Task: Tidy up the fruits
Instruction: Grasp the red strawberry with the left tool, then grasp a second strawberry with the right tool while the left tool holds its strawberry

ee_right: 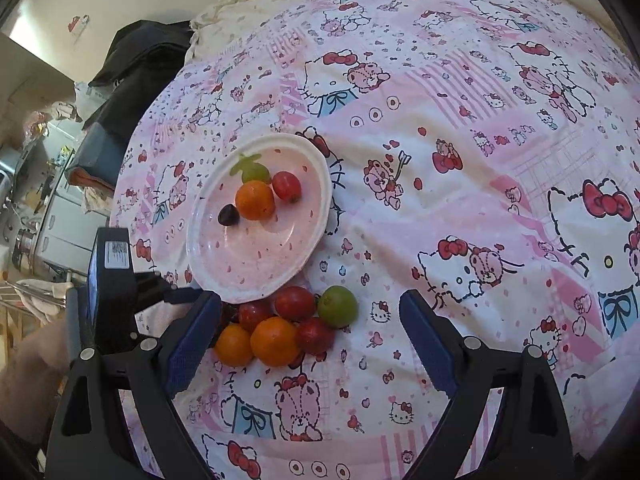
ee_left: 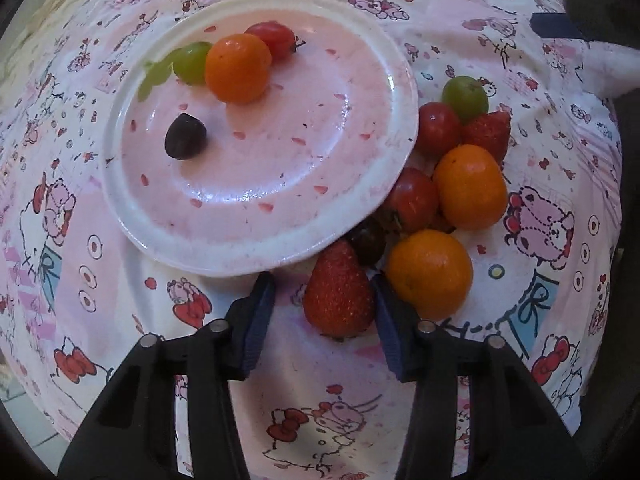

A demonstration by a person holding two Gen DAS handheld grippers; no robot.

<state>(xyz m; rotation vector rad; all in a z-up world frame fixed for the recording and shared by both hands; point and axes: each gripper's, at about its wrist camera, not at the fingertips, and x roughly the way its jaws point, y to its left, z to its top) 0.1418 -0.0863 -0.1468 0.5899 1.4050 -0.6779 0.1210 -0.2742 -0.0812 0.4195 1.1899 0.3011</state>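
Left wrist view: we look straight down on the pink plate [ee_left: 256, 236], which already carries an orange [ee_left: 237, 69], a red tomato [ee_left: 274, 40], a green fruit [ee_left: 192, 62] and a dark fruit [ee_left: 185, 136]. The unsorted pile [ee_left: 452, 184] lies against the plate's rim on the printed cloth [ee_left: 80, 240]. The left gripper [ee_left: 324, 304] straddles the nearest strawberry [ee_left: 338, 292]; one pad meets its side, the other stands clear, so nothing is pinched yet. We judge this berry the next pick, being outermost.

Right wrist view: the right gripper [ee_right: 310, 316] hovers spread wide and empty above the same pile, its nearer pad hiding the strawberry, presumably held back to leave the left room.
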